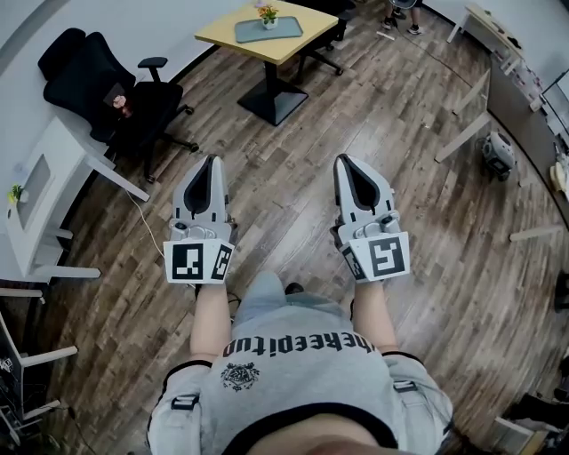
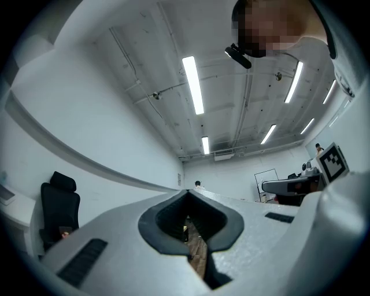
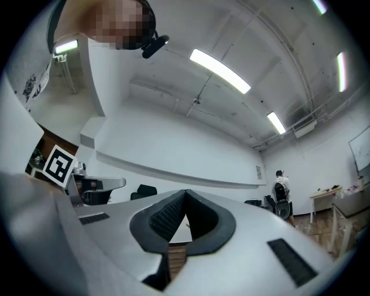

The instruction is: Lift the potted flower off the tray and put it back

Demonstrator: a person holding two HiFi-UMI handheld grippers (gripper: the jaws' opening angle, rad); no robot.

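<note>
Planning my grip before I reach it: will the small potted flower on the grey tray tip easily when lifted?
Possibly: the small pale pot with orange flowers looks taller than wide, so a sideways pull could tip it. It looks light on the flat grey tray, so a nudge may slide it.

A yellow-topped bench (image 1: 277,51) carries a grey-blue tray (image 1: 288,29) and a flower (image 1: 268,14), orange blooms in a white pot. The floor (image 1: 293,191) is brown wood plank, the chair (image 1: 93,84) black. The pale grey, black-padded left tongs (image 1: 212,160) and right tongs (image 1: 342,160) bear black-and-white square-patterned cubes (image 1: 197,262).
</note>
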